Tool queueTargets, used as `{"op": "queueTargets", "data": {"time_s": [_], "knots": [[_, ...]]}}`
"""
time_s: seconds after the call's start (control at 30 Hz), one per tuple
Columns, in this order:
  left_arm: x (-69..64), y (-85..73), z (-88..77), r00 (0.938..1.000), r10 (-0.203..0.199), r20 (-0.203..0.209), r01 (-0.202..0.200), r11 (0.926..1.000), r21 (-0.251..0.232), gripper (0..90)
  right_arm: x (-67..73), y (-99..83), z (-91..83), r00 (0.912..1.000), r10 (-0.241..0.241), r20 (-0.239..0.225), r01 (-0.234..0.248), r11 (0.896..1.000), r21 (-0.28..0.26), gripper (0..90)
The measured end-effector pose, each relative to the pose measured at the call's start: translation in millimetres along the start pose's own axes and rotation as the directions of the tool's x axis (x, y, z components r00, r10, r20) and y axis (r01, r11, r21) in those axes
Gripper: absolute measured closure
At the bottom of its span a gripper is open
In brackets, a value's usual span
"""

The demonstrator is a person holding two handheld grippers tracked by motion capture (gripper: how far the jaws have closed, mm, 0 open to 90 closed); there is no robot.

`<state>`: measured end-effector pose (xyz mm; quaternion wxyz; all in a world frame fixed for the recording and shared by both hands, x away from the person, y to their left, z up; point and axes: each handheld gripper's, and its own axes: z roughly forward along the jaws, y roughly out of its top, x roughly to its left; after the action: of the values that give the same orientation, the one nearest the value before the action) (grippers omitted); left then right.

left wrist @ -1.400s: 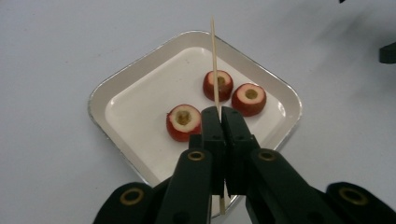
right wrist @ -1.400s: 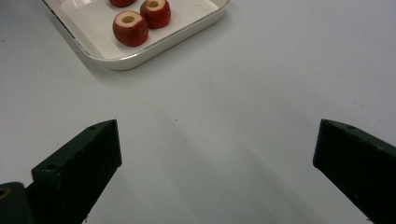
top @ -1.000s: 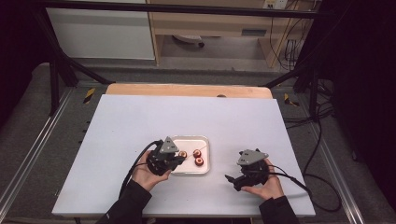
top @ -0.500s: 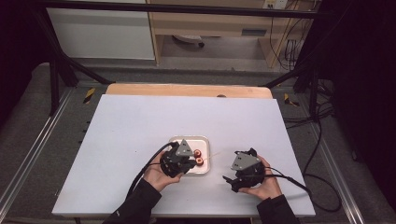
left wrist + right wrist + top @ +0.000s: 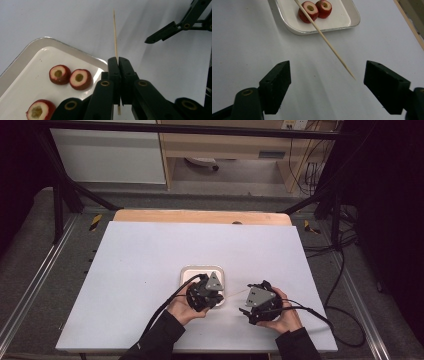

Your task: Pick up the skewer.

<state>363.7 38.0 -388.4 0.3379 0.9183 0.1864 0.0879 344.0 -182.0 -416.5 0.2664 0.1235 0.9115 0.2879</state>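
In the high view the two hands sit close to the table's [image 5: 125, 270] near edge, at about 6 o'clock on the white top, forearms coming in from below. The right gripper [image 5: 327, 75] lies at 5 o'clock; its jaws stand wide apart and have just been closing a little, and nothing is pressed between them. The pointed end of the wooden skewer [image 5: 329, 45] hangs above bare table just ahead of the gap between them, nearer the right jaw. The left gripper [image 5: 118, 65], just beside it at 7 o'clock, has its jaws clamped tight on the skewer, which runs up from the pads toward 12 o'clock in its own view, aimed at the right gripper's jaw tip seen farther off at 2 o'clock. Beyond the left gripper sits the white tray [image 5: 30, 47], holding three cored red fruit slices [image 5: 80, 79]. Past the tray, wide bare table stretches to the far wooden edge [image 5: 200, 216] at 12 o'clock.
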Motion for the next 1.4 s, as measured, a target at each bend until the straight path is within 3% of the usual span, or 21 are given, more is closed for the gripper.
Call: {"op": "queueTargets", "data": {"time_s": [0.23, 0.4, 0.47, 0.53, 0.63, 0.7, 0.73, 1.13, 1.17, 1.2, 1.23, 1.3, 1.4], "knots": [[-6.3, 10.0, 6.0, 0.999, 0.036, 0.026, -0.036, 0.9993, 0.013, 88.8, 0.9, 2.2, 0.8, 0.9923, -0.123, -0.008, 0.123, 0.992, -0.022, 38.7], [-7.5, 12.2, 10.0, 0.9977, 0.055, 0.039, -0.056, 0.9981, 0.026, 88.8, -0.2, 2.3, 3.0, 0.9779, -0.208, -0.019, 0.208, 0.978, -0.02, 50.4], [-7.5, 12.4, 10.8, 0.9975, 0.056, 0.043, -0.058, 0.998, 0.027, 88.7, -1.9, 1.9, 4.0, 0.9672, -0.254, -0.01, 0.254, 0.967, -0.014, 56.7], [-7.4, 12.1, 11.0, 0.9971, 0.061, 0.047, -0.062, 0.9976, 0.031, 88.8, -0.7, 1.1, 5.0, 0.9648, -0.262, -0.028, 0.261, 0.965, -0.011, 61.5], [-6.8, 11.6, 10.4, 0.9966, 0.066, 0.05, -0.068, 0.997, 0.038, 88.8, -3.5, 0.0, 6.4, 0.9435, -0.329, -0.036, 0.33, 0.944, 0.004, 67.5], [-6.7, 11.6, 10.0, 0.9964, 0.067, 0.052, -0.069, 0.9968, 0.039, 88.8, -3.6, -0.2, 6.8, 0.9393, -0.341, -0.036, 0.341, 0.94, 0.0, 69.0], [-6.6, 11.6, 9.6, 0.9962, 0.069, 0.054, -0.071, 0.9967, 0.039, 88.7, -3.5, -0.1, 7.1, 0.9326, -0.359, -0.041, 0.359, 0.933, -0.002, 73.2], [-7.1, 11.5, 10.9, 0.9951, 0.072, 0.067, -0.075, 0.9962, 0.044, 88.8, -1.4, -1.6, 9.4, 0.8818, -0.468, -0.061, 0.468, 0.884, -0.01, 87.4], [-7.1, 11.5, 10.9, 0.9951, 0.072, 0.067, -0.075, 0.9962, 0.044, 88.8, -1.4, -1.6, 9.4, 0.8818, -0.468, -0.061, 0.468, 0.884, -0.01, 87.4], [-6.8, 11.3, 11.0, 0.9948, 0.073, 0.07, -0.077, 0.996, 0.046, 88.8, -1.2, -1.8, 9.2, 0.869, -0.491, -0.064, 0.491, 0.871, -0.015, 88.2], [-6.5, 11.2, 11.1, 0.9947, 0.072, 0.074, -0.076, 0.9961, 0.046, 88.8, -0.7, -2.1, 9.0, 0.8672, -0.494, -0.063, 0.494, 0.869, -0.015, 88.4], [-6.1, 11.3, 11.5, 0.9945, 0.069, 0.079, -0.073, 0.9962, 0.048, 88.7, -1.2, -1.8, 8.5, 0.8544, -0.516, -0.063, 0.516, 0.856, -0.014, 88.8], [-3.5, 11.3, 10.1, 0.9949, 0.056, 0.084, -0.06, 0.9969, 0.05, 88.0, -1.3, -0.6, 6.4, 0.8457, -0.531, -0.055, 0.531, 0.847, -0.011, 88.9]]}}
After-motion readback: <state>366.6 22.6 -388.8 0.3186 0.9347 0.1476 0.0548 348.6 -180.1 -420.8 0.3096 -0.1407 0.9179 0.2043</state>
